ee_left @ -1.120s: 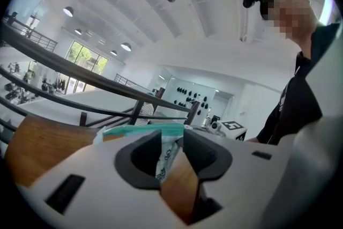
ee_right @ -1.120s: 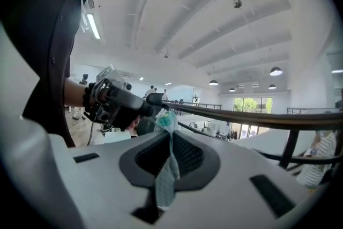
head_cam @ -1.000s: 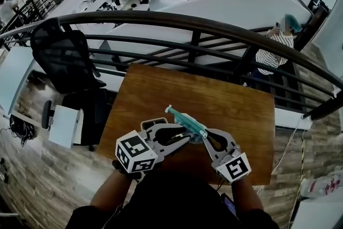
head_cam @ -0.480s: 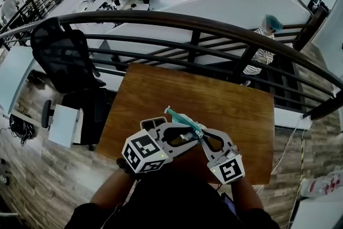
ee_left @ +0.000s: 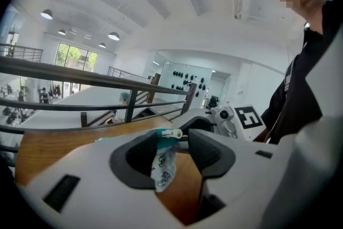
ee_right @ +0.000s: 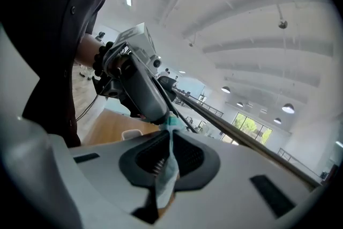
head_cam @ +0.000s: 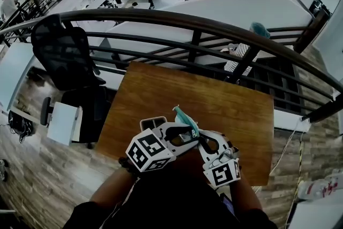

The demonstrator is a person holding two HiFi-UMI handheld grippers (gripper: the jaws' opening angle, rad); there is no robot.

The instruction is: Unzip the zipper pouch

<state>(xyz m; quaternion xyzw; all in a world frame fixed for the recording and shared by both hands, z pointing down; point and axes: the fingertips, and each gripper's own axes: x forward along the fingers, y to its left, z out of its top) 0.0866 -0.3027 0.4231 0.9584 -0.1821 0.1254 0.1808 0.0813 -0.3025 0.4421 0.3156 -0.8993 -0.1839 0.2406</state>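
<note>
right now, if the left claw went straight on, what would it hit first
Likely the zipper pouch, hanging between the jaws of the left claw, which have just been opening; the right claw lies beyond.

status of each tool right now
left tool: open, jaws just opened wider; pouch hangs between them, not gripped.
right tool: closed on the pouch.
</note>
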